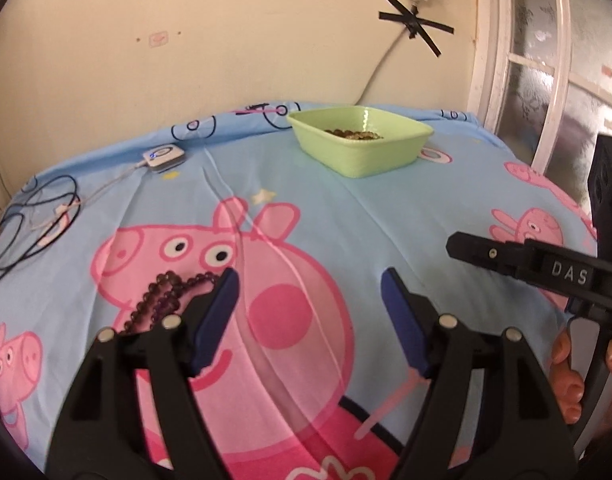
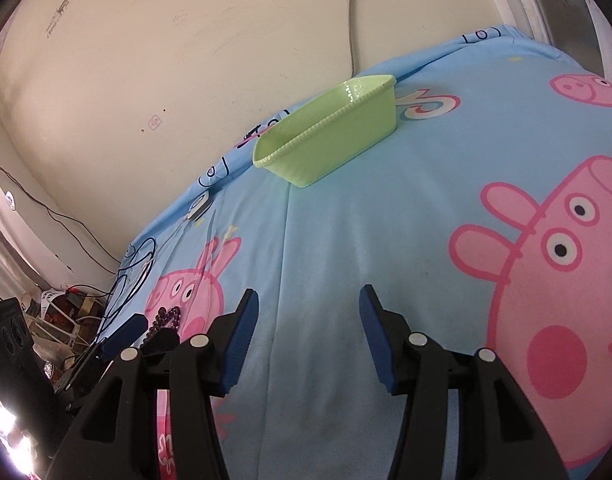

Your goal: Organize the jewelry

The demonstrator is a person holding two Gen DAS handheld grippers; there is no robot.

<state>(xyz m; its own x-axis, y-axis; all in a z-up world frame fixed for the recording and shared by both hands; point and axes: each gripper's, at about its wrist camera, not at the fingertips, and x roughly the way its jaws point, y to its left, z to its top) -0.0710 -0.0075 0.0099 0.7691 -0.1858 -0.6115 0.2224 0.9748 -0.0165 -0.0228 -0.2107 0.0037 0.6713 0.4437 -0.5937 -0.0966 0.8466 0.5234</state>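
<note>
Bed (image 1: pixel 445 216): blue cartoon-pig sheet, pushed against a cream wall; window at its right.
Green tray (image 1: pixel 361 148): near the far edge; some beads already inside.
Purple bead necklace (image 1: pixel 166 296): near the left edge, outside the tray, still to be moved.
Left gripper (image 1: pixel 309 284): wide apart, empty, necklace just beside its left finger.
Right gripper (image 2: pixel 309 300): parted, holding nothing.

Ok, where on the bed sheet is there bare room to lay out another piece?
The widest bare patch is mid-sheet, between the green tray at the wall side and both grippers. The sheet right of the tray is also free. The left edge is crowded: purple bead necklace beside the left gripper, black cables and a small white device.
</note>
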